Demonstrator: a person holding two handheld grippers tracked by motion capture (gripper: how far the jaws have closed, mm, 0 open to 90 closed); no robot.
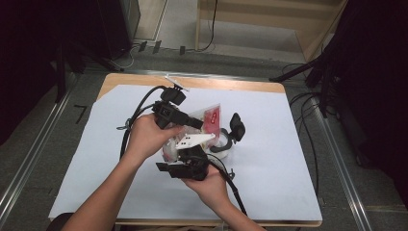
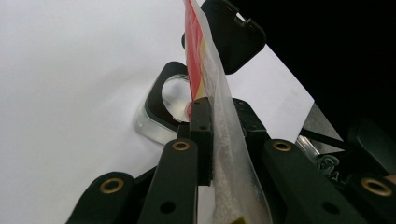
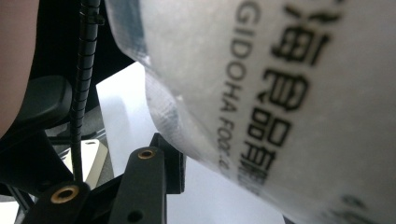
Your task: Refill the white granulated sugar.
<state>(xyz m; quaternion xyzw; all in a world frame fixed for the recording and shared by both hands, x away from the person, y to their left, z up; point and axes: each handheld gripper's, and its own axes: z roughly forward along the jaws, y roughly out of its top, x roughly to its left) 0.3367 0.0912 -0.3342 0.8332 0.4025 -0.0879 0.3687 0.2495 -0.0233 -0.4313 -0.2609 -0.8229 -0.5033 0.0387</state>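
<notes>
A clear plastic bag (image 1: 212, 117) of white grains with a red label hangs above the table's middle. My left gripper (image 1: 194, 123) is shut on it: in the left gripper view the jaws of the left gripper (image 2: 222, 114) pinch the bag (image 2: 215, 88) by its thin edge. My right gripper (image 1: 181, 155) comes from below, and its one visible finger (image 3: 161, 165) presses against the bulging bag (image 3: 289, 93), whose printed side hides the other finger. A clear jar (image 1: 225, 143) with a black flip lid (image 1: 236, 126) stands just right of the bag, and the jar (image 2: 163, 109) is open.
A white sheet (image 1: 269, 163) covers the wooden table (image 1: 240, 85). Cables (image 1: 144, 103) trail from both grippers across the sheet. Dark stands and cables (image 1: 312, 72) crowd the floor to the right, and floor rails run along both sides.
</notes>
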